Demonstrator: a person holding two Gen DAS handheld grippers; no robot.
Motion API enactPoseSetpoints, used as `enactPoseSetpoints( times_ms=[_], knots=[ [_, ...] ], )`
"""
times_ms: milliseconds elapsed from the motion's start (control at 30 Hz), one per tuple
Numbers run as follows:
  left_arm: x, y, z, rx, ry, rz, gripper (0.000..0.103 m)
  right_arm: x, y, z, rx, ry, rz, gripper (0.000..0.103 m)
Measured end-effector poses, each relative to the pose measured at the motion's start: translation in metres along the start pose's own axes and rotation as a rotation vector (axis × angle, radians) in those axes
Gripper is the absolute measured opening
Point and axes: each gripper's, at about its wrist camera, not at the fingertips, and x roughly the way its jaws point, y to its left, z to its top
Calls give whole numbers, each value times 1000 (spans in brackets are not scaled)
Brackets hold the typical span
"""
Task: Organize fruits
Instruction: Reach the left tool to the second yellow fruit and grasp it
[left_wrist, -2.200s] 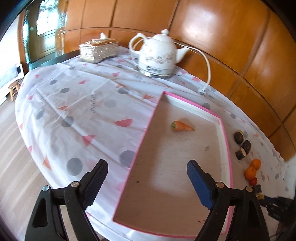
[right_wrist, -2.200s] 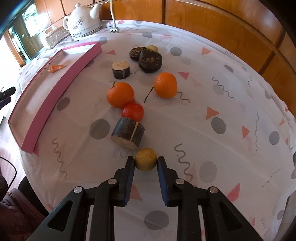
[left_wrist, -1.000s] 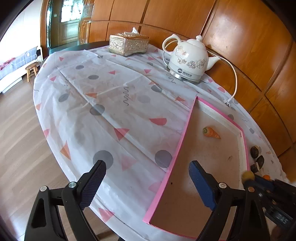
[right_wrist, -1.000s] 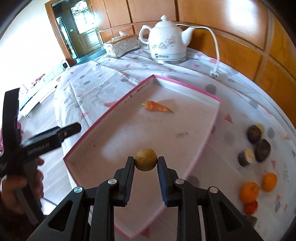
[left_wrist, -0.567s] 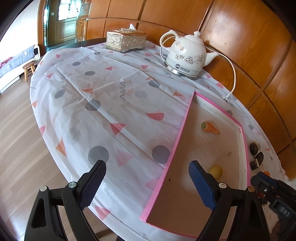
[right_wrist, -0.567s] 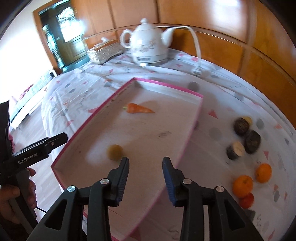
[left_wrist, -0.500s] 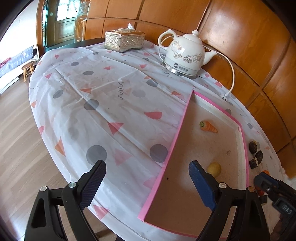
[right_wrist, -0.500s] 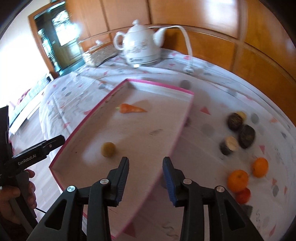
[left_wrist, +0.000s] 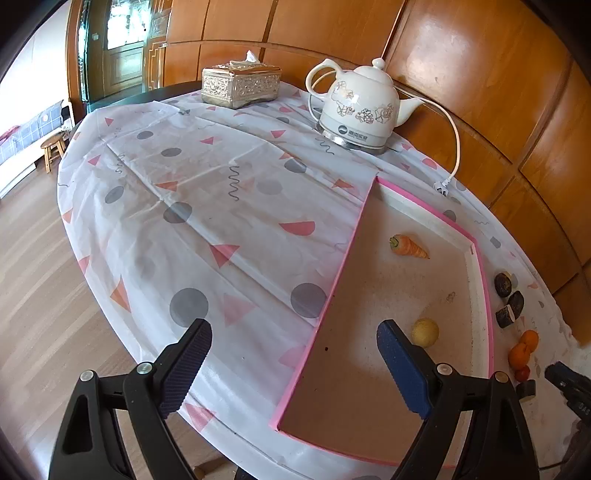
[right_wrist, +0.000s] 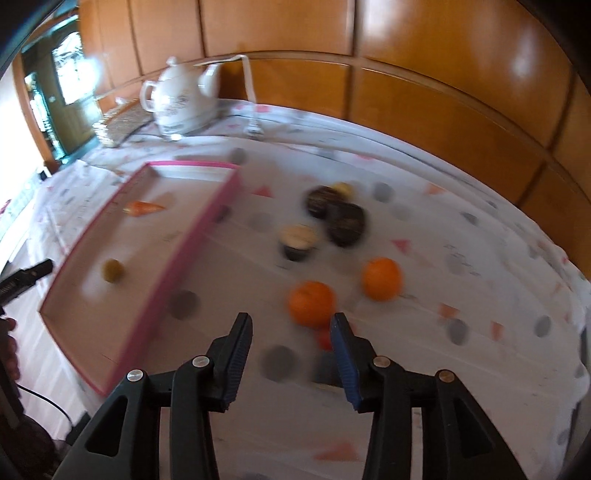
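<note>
— Since a second back, what had shifted?

— Mostly my right gripper (right_wrist: 291, 341); it had pinched the small yellow fruit (left_wrist: 425, 332) over the pink tray (left_wrist: 334, 284), and by this moment that fruit lay loose inside the tray, nearer me than the carrot (left_wrist: 408, 246); the gripper had swung out past the tray's right wall toward the oranges (right_wrist: 312, 302), its jaws opening with nothing between them.

— And your left?

— My left gripper (left_wrist: 293, 365) hung spread wide and empty over the tray's near-left corner; it had barely budged.

— How did you expect the next piece to handle?

— I judged the nearer orange light, round and fairly firm, though smooth enough to roll; I would have taken it across its widest middle, pads level. A small red fruit (right_wrist: 324, 338) sat just beside it, farther from the tray, so a sloppy close could have nudged both.
</note>
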Motion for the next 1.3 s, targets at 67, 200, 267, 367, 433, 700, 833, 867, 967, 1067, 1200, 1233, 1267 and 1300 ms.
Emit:
enactPoseSetpoints(
  times_ms=[67, 200, 267, 367, 433, 700, 833, 867, 967, 1067, 1200, 1233, 1267, 1300],
  knots=[
    [-1, -2, 0, 7, -1, 0, 91, -4, -19, -4, 10, 5, -41, 44],
    [-3, -9, 0, 29, -6, -6, 91, -13, -58, -12, 48, 13, -116, 44],
    [-3, -12, 1, 38, -6, -11, 91, -18, -81, -17, 83, 14, -158, 45],
    [-3, -17, 1, 51, -4, -18, 91, -26, -116, -27, 146, 15, -217, 45],
    [-3, -22, 1, 61, -3, -25, 91, -31, -136, -33, 190, 15, -244, 45],
    [-3, -51, 4, 147, 6, -78, 91, -44, -203, -58, 362, 16, -359, 45],
    [-4, -74, 8, 212, 14, -119, 91, -49, -230, -66, 473, 2, -401, 45],
    [-3, -80, 9, 228, 13, -124, 91, -49, -236, -68, 502, 1, -409, 45],
    [-4, -98, 13, 272, 14, -153, 91, -53, -254, -75, 589, -5, -418, 45],
    [-4, -121, 17, 330, 14, -191, 89, -57, -268, -80, 656, -16, -437, 45],
    [-1, -157, 17, 404, 39, -257, 80, -54, -278, -84, 712, -8, -416, 45],
    [1, -164, 16, 416, 50, -273, 77, -53, -279, -85, 715, -5, -411, 45],
    [4, -174, 16, 427, 68, -294, 74, -52, -280, -84, 715, -4, -407, 45],
    [7, -181, 16, 437, 87, -314, 70, -52, -279, -84, 713, -6, -404, 45]
  ],
)
